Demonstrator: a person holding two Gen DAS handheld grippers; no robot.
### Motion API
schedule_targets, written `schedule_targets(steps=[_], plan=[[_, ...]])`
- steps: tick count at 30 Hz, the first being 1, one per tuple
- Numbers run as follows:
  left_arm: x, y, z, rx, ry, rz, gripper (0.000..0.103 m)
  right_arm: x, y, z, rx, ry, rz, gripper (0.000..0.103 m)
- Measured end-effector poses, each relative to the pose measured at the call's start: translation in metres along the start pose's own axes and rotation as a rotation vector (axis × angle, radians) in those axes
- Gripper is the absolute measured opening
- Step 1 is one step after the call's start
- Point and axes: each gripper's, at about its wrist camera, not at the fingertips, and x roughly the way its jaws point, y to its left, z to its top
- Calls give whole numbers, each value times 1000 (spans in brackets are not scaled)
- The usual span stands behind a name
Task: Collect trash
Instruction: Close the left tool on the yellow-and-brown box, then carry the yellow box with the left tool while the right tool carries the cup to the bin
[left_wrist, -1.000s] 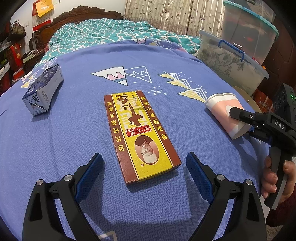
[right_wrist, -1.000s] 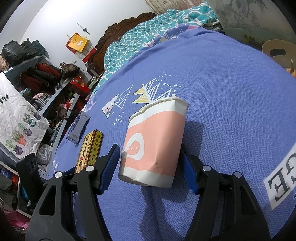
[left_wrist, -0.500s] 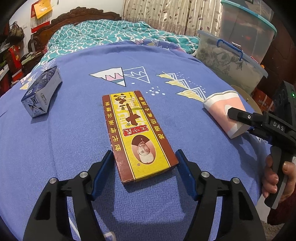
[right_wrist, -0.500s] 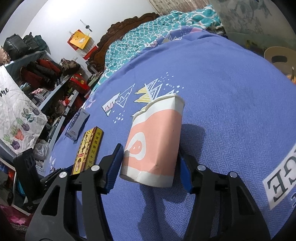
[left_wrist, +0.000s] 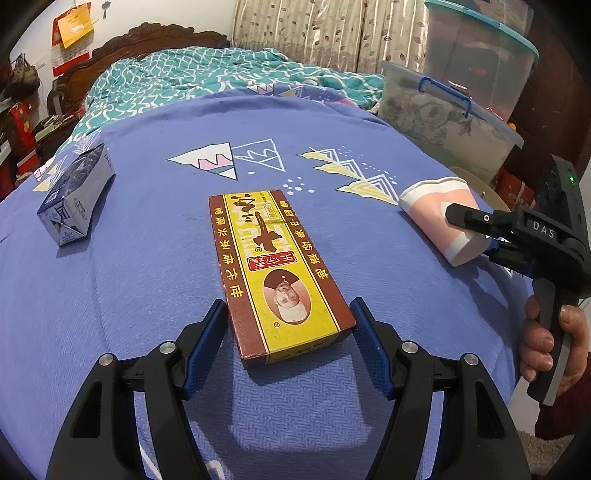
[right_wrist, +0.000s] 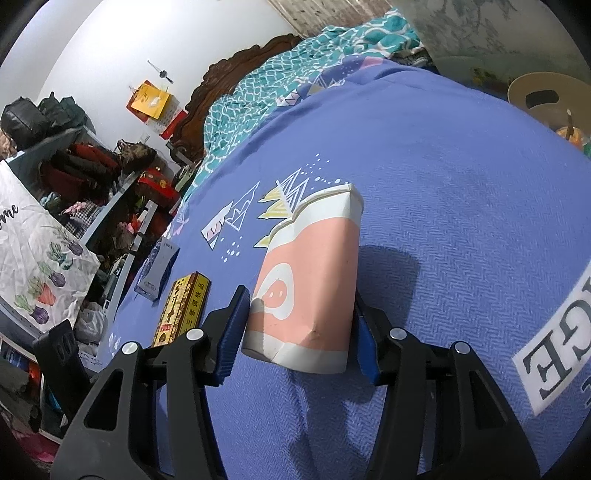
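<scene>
A flat yellow and brown box (left_wrist: 273, 258) lies on the blue bedsheet (left_wrist: 147, 277). My left gripper (left_wrist: 289, 306) is shut on its near end, with both blue pads against the long sides. To the right lies a squashed pink and white paper cup (left_wrist: 436, 206) on its side. In the right wrist view my right gripper (right_wrist: 299, 299) is shut on this paper cup (right_wrist: 314, 266) near its base, and the cup's wall is dented. A person's hand (left_wrist: 546, 339) holds the right gripper's handle. The box (right_wrist: 184, 310) also shows left of the cup.
A small blue carton (left_wrist: 74, 195) lies at the sheet's left. A teal quilt (left_wrist: 221, 74) and a wooden headboard (left_wrist: 147, 37) are at the far end. Clear storage bins (left_wrist: 454, 110) stand at the right. Cluttered shelves (right_wrist: 92, 184) line the bed's left side.
The left jaws came in from wide apart until the pads met the box's sides. The right jaws narrowed onto the cup. Neither hand shifted much.
</scene>
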Motion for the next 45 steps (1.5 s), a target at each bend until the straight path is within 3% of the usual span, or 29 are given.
schedule_targets(steps=[28,38,45], plan=[[0,1,-1,0,0,-4,64,-5,-8,0,38,-19,6,54],[5,5,5,-57,34,-78,64,-8,-2,-4,-3,-19,1,54],[13,-24,23,-3,44,-121,64,-25,-17,-1,27,-60,2,54]])
